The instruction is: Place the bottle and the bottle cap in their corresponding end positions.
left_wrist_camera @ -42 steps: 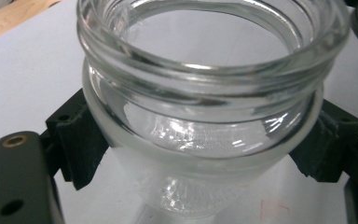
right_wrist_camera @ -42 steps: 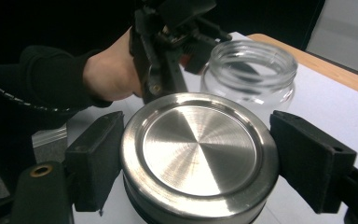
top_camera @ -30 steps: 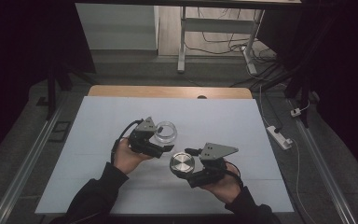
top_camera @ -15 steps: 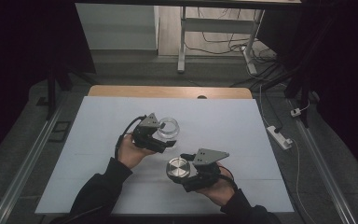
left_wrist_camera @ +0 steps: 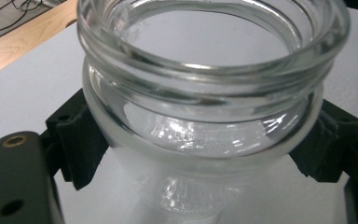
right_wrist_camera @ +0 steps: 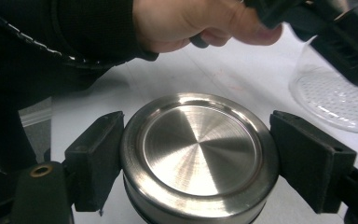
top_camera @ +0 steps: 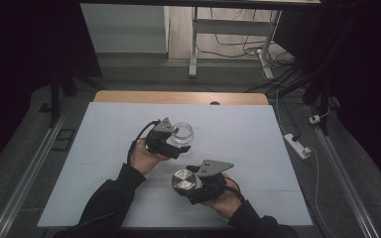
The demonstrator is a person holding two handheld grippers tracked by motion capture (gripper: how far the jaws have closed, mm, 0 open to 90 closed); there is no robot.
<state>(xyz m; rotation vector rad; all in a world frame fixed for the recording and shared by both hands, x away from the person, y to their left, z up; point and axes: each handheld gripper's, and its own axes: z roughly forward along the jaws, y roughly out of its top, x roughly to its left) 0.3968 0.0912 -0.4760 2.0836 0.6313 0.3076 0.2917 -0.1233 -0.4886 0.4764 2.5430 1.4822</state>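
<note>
Left gripper: the left gripper [top_camera: 178,141] is clamped on the glass jar [top_camera: 182,133]; in the left gripper view the jaws press on either side of the jar's body, just below the thick threaded rim.
Glass jar: clear, open at the top, upright, with a dimpled base – it sits near the middle of the white table [top_camera: 258,134], a little left of centre in the high view.
Right gripper: the right gripper [top_camera: 192,183] is closed on the metal lid [top_camera: 182,180]; in the right gripper view the black jaws touch its rim on both sides.
Metal lid: round, brushed steel, flat face up and roughly level – nearer the person than the jar and slightly to its right, clearly apart from it.
Whether the lid rests on the table: cannot tell from these views.
Hands: the left hand [top_camera: 144,157] wraps the left gripper's handle from the near side; the right hand [top_camera: 223,201] holds the right gripper from below in the high view. Dark sleeves cover both forearms.
Cross view: the right gripper view shows the left hand above the lid and the jar's base at the right edge.
Surroundings: a wooden strip [top_camera: 178,97] runs along the table's far edge.
</note>
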